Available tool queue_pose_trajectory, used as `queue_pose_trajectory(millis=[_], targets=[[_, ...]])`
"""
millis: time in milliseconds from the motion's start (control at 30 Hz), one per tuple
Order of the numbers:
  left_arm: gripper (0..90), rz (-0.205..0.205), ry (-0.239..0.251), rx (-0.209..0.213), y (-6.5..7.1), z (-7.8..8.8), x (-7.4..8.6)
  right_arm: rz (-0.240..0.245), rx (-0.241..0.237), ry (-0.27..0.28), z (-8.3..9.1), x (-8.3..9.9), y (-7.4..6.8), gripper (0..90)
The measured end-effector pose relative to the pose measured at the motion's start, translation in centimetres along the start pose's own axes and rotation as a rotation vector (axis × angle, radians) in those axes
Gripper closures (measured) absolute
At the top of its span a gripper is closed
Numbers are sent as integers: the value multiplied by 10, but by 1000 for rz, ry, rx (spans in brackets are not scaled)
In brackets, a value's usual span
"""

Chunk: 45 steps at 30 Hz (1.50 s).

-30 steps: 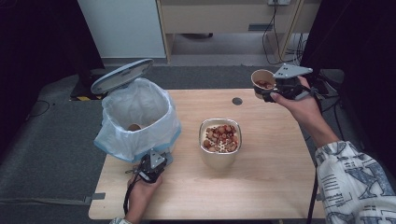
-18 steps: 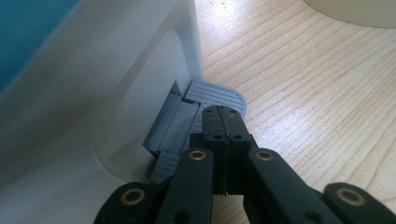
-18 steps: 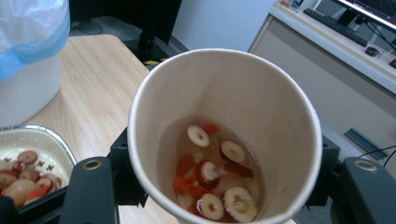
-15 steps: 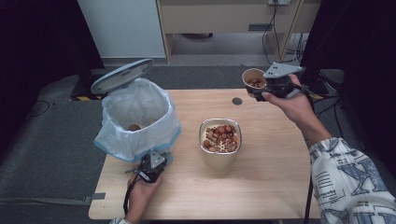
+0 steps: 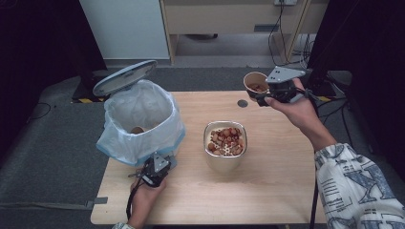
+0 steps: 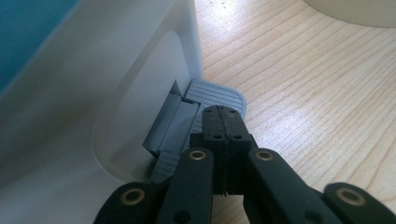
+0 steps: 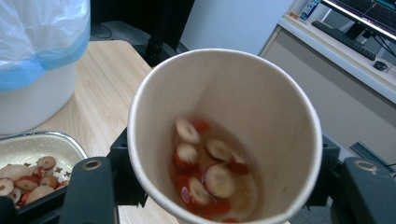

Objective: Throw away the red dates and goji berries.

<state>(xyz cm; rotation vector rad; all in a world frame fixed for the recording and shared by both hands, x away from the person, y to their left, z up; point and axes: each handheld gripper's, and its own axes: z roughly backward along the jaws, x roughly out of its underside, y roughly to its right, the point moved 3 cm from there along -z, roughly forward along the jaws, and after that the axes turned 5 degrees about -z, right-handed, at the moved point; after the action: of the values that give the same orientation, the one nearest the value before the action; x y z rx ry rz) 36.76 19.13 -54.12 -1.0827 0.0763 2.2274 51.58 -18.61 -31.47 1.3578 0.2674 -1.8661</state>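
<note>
My right gripper [image 5: 261, 93] is raised over the table's far right corner, shut on a paper cup [image 5: 255, 83]. In the right gripper view the paper cup [image 7: 224, 135] is seen from above, with red and white slices lying in liquid at its bottom. A metal bowl [image 5: 225, 146] of the same slices stands mid-table. My left gripper [image 5: 160, 164] is shut, its tips pressed on the grey foot pedal [image 6: 217, 95] of the white pedal bin [image 5: 139, 125]. The bin's lid [image 5: 125, 77] stands up, and a small brown item lies in the bag.
A small dark disc [image 5: 242, 103] lies on the wooden table [image 5: 277, 191] near the far edge. The bin's blue-rimmed plastic bag [image 7: 37, 42] hangs over its rim. Beyond the table stand a desk and cables.
My right gripper has carried the cup leftward, from beyond the table's far right corner toward the table. The left gripper has stayed on the pedal.
</note>
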Motion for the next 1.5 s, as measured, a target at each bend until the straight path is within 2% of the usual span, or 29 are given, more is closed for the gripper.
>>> queue_pose_trajectory(millis=[133, 267, 833, 1200, 1400, 1500], targets=[[895, 0, 0, 0, 0, 0, 0, 26, -13, -7, 0, 1, -6, 345], [895, 0, -1, 0, 0, 0, 0, 21, -8, -2, 1, 0, -6, 346], [895, 1, -2, 0, 0, 0, 0, 61, -30, -2, -2, -1, -22, 346], [895, -4, -6, 0, 0, 0, 0, 145, -22, -18, -3, 4, -40, 346], [895, -3, -6, 1, 0, 0, 0, 190, -15, -15, -4, 1, -45, 346], [895, -3, -7, 1, 0, 0, 0, 225, 6, -23, -4, 0, -46, 346]])
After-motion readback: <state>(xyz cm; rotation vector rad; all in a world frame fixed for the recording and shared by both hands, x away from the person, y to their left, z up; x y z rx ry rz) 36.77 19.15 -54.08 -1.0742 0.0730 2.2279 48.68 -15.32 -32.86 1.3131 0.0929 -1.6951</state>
